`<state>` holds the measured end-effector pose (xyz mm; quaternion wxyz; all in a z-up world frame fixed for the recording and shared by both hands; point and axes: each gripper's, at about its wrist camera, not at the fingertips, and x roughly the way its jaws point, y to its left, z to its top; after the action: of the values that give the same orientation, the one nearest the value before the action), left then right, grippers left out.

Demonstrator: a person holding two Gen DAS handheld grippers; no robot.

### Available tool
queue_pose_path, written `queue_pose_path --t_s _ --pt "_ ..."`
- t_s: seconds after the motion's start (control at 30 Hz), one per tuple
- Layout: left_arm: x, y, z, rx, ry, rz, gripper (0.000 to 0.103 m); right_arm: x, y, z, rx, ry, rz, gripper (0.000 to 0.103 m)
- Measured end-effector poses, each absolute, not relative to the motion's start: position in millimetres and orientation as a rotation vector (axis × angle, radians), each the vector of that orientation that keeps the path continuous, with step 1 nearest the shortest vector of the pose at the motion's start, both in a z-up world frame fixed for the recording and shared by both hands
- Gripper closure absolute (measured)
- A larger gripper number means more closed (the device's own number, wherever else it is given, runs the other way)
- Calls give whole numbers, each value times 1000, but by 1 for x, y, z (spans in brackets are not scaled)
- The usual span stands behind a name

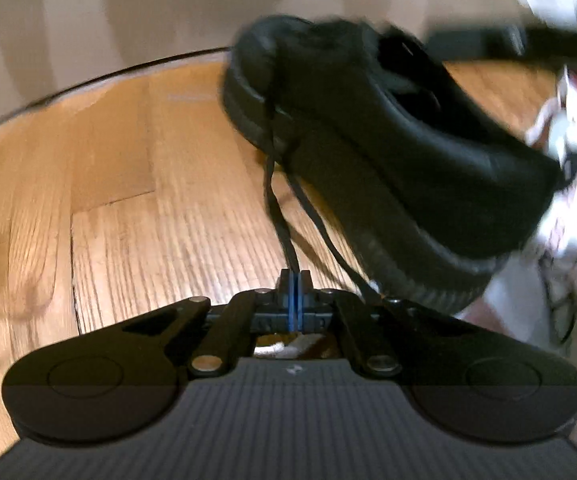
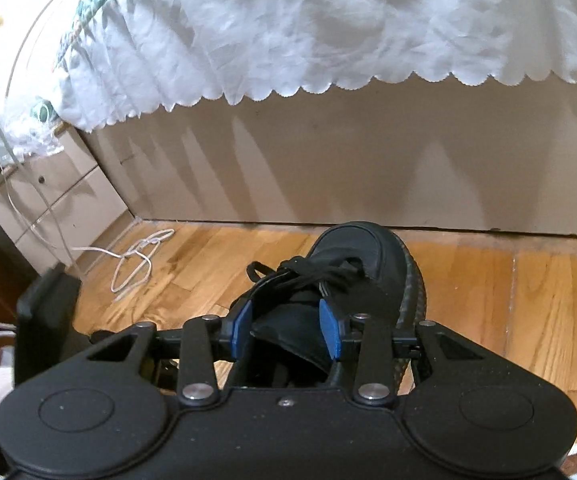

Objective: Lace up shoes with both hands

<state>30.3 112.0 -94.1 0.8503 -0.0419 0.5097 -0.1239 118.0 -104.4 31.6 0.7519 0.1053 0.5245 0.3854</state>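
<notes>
**Black shoe on the wood floor, lace pinched in the left gripper**

The left gripper (image 1: 294,280) has its 2 blue-padded fingers (image 1: 288,300) pressed together on a black lace (image 1: 278,216). The lace runs up from the fingers to the toe end of the black shoe (image 1: 388,148). A 2nd strand of lace (image 1: 328,236) runs down from the same end and passes to the right of the fingers. In the left wrist view the shoe is blurred and seen from its side, the ribbed sole facing the camera, on a wooden floor (image 1: 128,168).

In the right wrist view the right gripper (image 2: 286,332) has its fingers (image 2: 330,332) spread wide apart, one on each side of the shoe's tongue (image 2: 288,328). Whether the pads touch the shoe cannot be told. The shoe points away from the camera, its rounded toe towards a beige bed base (image 2: 328,168). Crossed laces bunch just behind the toe cap.

A white scalloped bedspread (image 2: 308,28) hangs over the bed base. A white cord (image 2: 136,260) lies looped on the floor to the left, well apart from the shoe.
</notes>
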Motion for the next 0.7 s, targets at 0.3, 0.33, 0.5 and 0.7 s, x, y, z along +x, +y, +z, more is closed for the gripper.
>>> queue_pose_path --t_s 0.3,0.33,0.5,0.7 --pt "10 221 -60 -1003 829 -191 102 108 -95 47 168 1057 961 61" --pt "7 225 -56 -1071 794 -201 102 107 -95 50 183 1037 989 61" --pt "9 219 -37 -1119 730 -235 102 95 -92 74 184 886 1094 61" --pt "5 188 -48 -1155 752 -306 102 89 -80 75 124 873 1102 63"
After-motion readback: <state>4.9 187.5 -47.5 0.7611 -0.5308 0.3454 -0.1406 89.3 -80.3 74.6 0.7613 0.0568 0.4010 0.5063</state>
